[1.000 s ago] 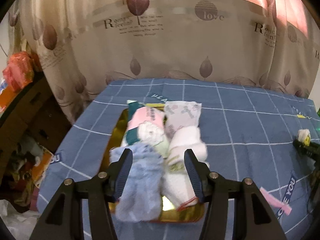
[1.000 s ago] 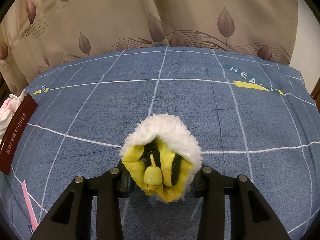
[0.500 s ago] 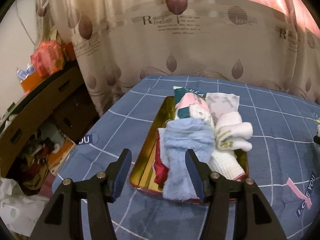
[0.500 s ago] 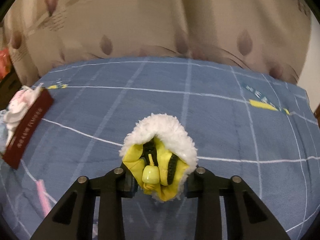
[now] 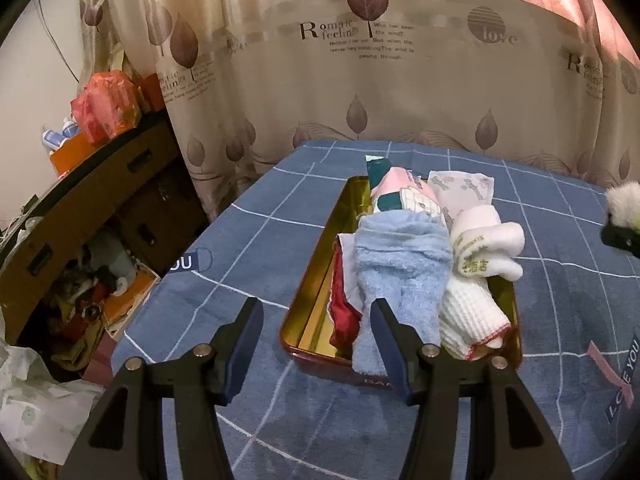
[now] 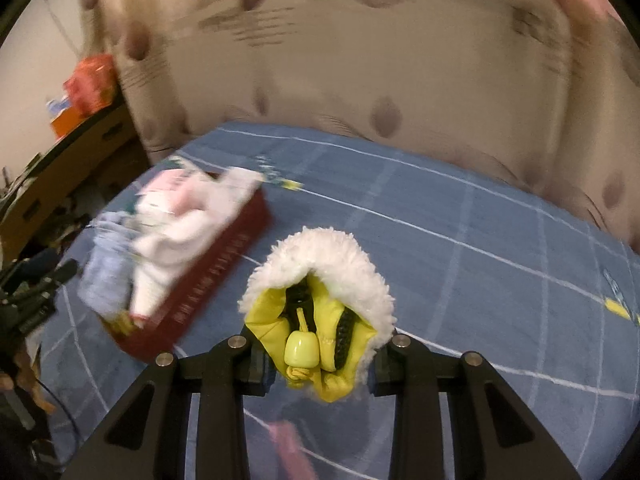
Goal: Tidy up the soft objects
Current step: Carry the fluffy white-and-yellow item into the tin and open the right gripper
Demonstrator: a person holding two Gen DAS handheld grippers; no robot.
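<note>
A red tin box with a gold inside (image 5: 316, 280) sits on the blue checked cloth. It holds a light blue towel (image 5: 396, 268), white rolled socks (image 5: 488, 248), a white knit cloth (image 5: 468, 316), a pink and teal cloth (image 5: 400, 192) and a red cloth (image 5: 344, 312). My left gripper (image 5: 316, 344) is open and empty, just in front of the box's near left corner. My right gripper (image 6: 318, 360) is shut on a yellow item with white fleece trim (image 6: 320, 280), held above the cloth to the right of the box (image 6: 216, 280). It shows at the right edge of the left wrist view (image 5: 624, 200).
A leaf-print curtain (image 5: 360, 80) hangs behind the table. To the left stand a brown cabinet (image 5: 100, 200) with a red bag (image 5: 104, 108) on top and clutter on the floor (image 5: 88, 292). A pink label (image 5: 608, 368) lies on the cloth at the right.
My left gripper has pulled back and to the left off the towels. My right gripper has swung left with the yellow item, bringing the box into its view.
</note>
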